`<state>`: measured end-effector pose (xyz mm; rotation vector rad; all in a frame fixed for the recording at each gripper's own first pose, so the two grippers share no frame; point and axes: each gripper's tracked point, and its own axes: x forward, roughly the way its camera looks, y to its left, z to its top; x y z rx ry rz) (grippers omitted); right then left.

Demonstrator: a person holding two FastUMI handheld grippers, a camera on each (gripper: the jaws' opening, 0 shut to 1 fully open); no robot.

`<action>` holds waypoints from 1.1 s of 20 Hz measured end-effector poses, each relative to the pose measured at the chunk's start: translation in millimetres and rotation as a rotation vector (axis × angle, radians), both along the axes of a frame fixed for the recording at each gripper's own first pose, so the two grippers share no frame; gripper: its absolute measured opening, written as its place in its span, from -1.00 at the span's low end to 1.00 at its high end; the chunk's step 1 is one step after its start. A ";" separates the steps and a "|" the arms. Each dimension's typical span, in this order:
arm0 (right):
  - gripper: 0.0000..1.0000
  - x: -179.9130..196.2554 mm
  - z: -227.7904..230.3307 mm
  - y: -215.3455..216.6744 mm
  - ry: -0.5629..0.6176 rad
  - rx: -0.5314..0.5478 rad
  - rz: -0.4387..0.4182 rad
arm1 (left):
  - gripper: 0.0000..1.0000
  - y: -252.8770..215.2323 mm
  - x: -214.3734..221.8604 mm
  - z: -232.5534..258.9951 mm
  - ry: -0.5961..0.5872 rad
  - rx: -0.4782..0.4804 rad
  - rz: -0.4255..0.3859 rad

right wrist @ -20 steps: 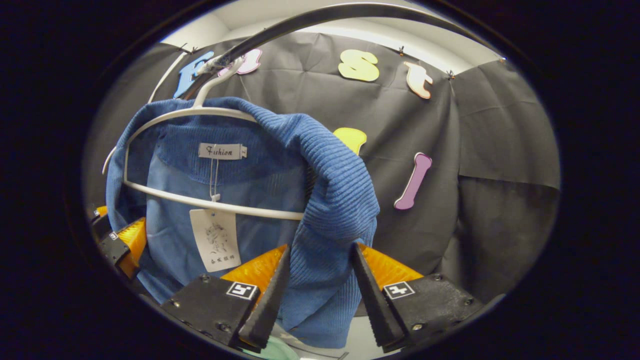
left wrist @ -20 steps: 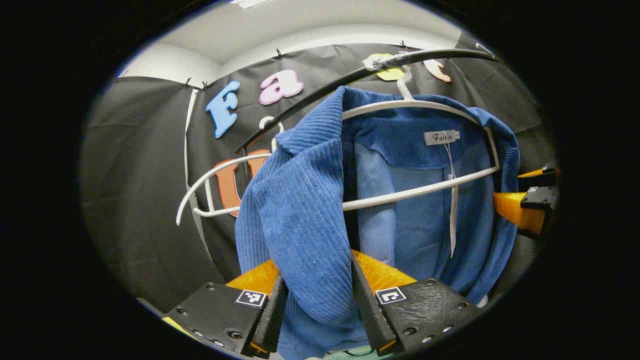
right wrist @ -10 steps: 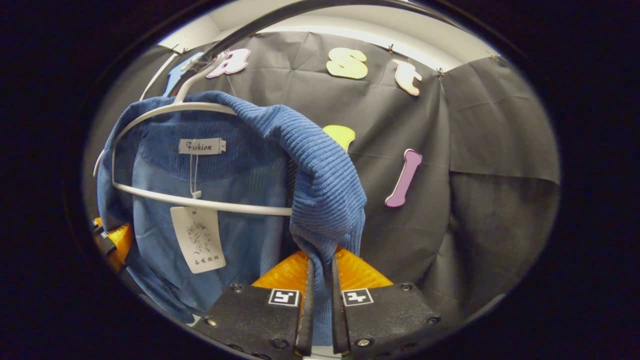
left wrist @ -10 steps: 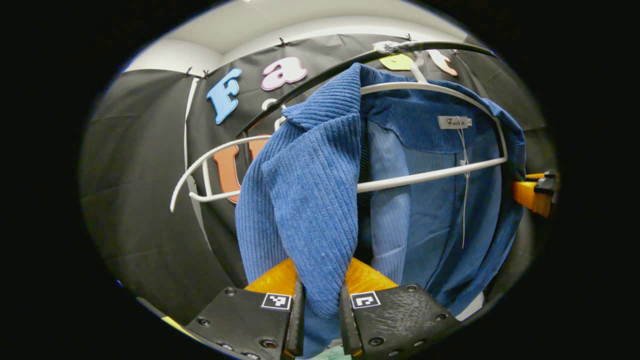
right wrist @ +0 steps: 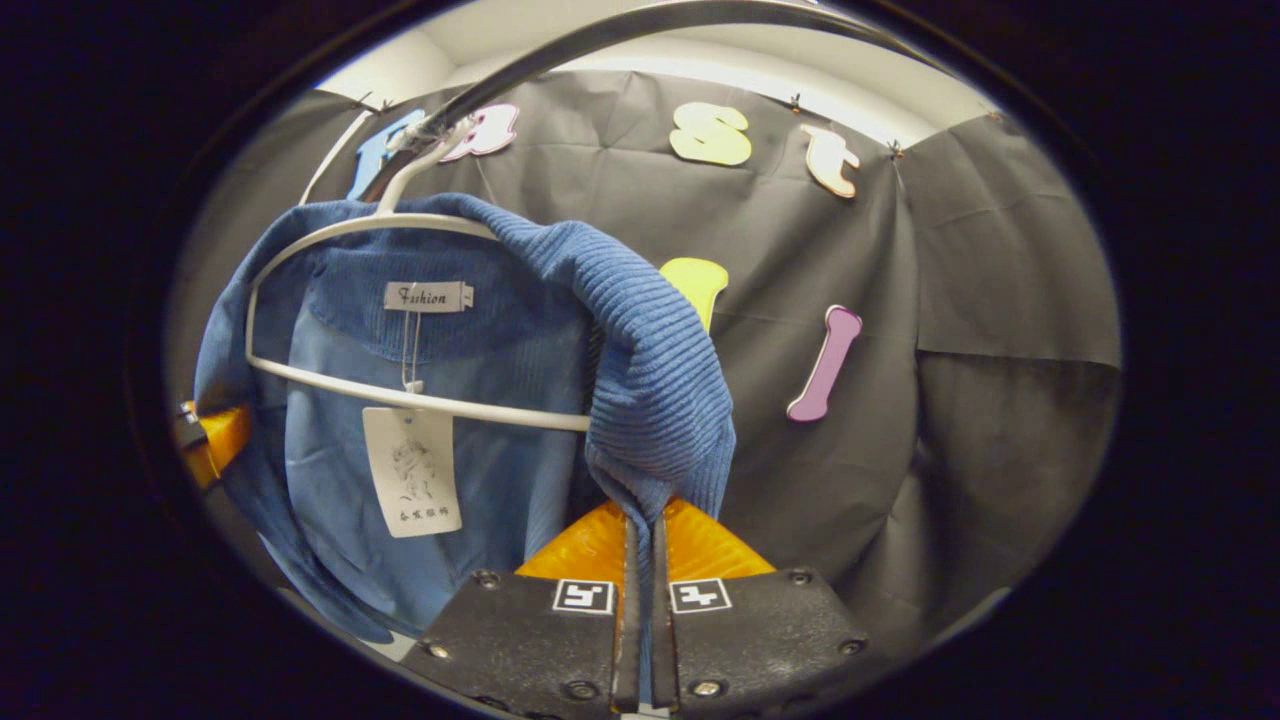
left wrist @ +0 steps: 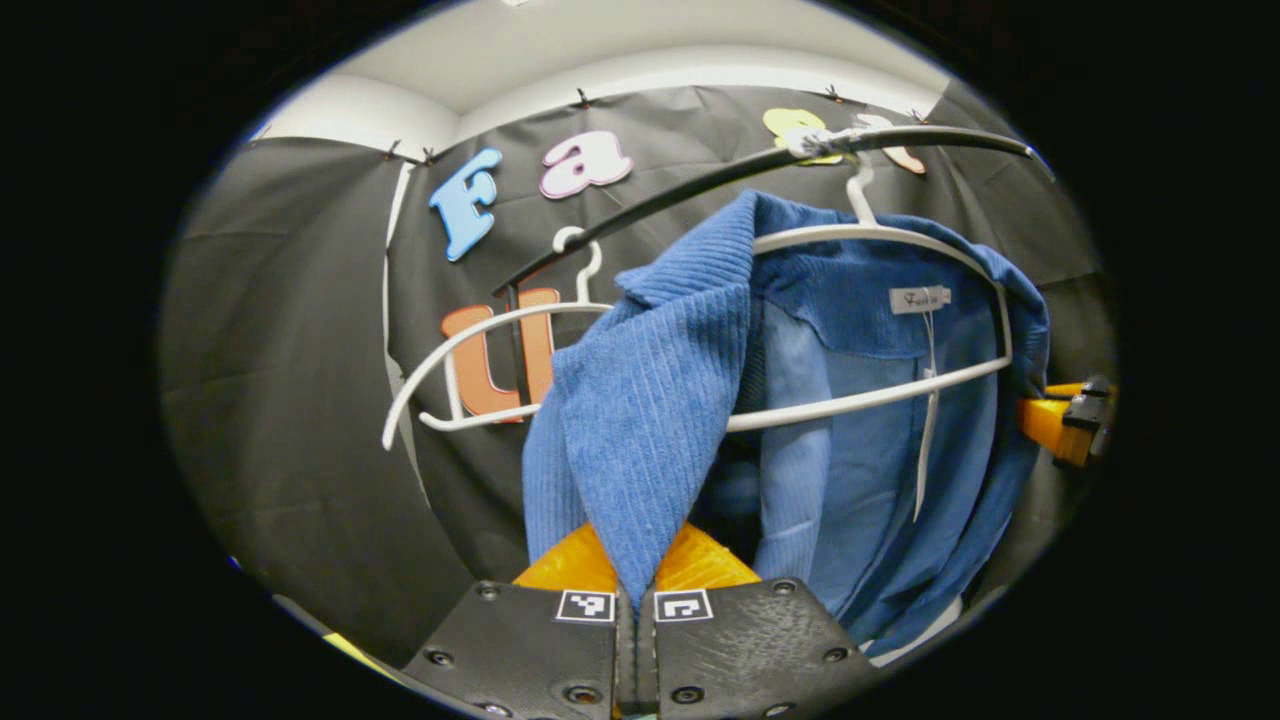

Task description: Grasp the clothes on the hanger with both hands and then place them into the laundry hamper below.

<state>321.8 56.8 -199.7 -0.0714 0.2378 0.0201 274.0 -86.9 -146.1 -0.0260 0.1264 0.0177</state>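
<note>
1. The left gripper [left wrist: 635, 610] is clamped on one shoulder fold of the blue garment [left wrist: 650, 420]; the right gripper [right wrist: 640, 590] is pinched on the other.
2. The garment hangs on a white hanger [right wrist: 400, 395] at centre frame, under the dark rail [left wrist: 700, 185].
3. Risk, as I judge it: the ribbed cloth may snag the hanger's ends and drag the hanger off the rail.
4. A neck label [right wrist: 428, 296] and a paper swing tag [right wrist: 412, 485] carry writing.
</note>
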 end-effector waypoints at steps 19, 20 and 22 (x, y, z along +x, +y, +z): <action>-0.92 28.1 6.4 -8.4 -0.041 0.517 0.424 | -0.89 49.2 -2.7 22.4 -0.036 0.075 0.037; -0.94 28.3 6.8 -8.3 -0.039 0.589 0.451 | -0.89 51.6 -2.6 25.4 -0.040 0.075 0.038; -0.92 30.5 7.1 -8.8 -0.015 0.686 0.491 | -0.89 54.9 -2.2 29.7 -0.045 0.078 0.038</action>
